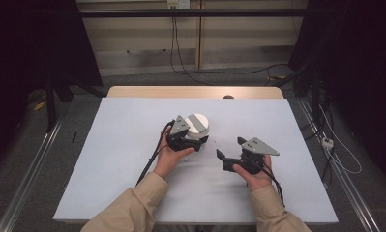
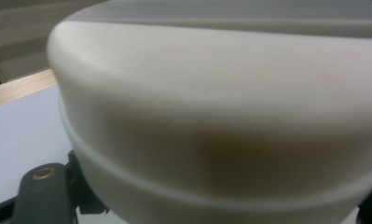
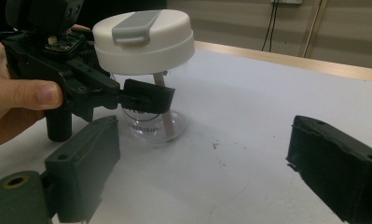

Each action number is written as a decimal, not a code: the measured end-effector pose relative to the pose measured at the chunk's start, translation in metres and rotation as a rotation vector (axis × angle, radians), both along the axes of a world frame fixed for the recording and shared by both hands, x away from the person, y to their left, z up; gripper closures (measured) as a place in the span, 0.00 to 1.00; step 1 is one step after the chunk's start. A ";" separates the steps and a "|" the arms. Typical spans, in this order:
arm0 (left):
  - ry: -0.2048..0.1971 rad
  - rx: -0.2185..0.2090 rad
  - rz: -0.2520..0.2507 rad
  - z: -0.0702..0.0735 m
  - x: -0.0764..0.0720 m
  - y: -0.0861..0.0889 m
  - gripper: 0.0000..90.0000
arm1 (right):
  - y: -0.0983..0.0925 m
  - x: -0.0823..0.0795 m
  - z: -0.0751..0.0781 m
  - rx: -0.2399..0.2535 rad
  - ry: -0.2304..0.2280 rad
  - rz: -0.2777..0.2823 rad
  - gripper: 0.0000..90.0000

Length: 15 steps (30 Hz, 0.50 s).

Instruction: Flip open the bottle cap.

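Pale grey rectangular tabletop [image 1: 132,145], light wooden strip along its far edge; bare surface open on all sides of the work area, table edges well away from both hands. Clear plastic cup with white domed lid and grey flip tab [image 1: 197,126] stands upright near table centre; a pale straw-like stick is visible inside. Left gripper [image 3: 144,100] jaws pinch the cup's clear body just under the lid. Right gripper [image 1: 230,149] nearby to the right, jaws spread wide, holding nothing, apart from cup.
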<state>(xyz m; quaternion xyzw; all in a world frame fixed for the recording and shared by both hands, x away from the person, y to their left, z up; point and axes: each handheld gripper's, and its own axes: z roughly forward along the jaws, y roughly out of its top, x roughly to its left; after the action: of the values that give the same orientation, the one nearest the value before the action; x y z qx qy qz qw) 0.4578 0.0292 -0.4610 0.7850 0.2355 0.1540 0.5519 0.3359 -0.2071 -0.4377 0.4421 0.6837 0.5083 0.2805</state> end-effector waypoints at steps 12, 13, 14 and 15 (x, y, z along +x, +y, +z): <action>-0.001 0.002 0.001 0.000 0.000 0.000 0.21 | 0.013 0.010 0.010 0.001 0.047 0.037 0.49; -0.002 0.004 0.000 0.000 0.000 0.000 0.21 | 0.015 0.011 0.011 0.002 0.052 0.043 0.51; -0.001 0.002 0.000 0.000 0.000 0.000 0.21 | 0.016 0.011 0.012 -0.003 0.055 0.047 0.54; -0.001 0.003 -0.001 0.000 0.000 0.000 0.21 | 0.017 0.012 0.012 -0.005 0.060 0.050 0.57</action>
<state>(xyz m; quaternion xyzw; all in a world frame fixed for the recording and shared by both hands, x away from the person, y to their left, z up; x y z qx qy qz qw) 0.4574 0.0293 -0.4608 0.7858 0.2346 0.1548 0.5509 0.3480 -0.1899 -0.4252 0.4393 0.7039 0.4998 0.2483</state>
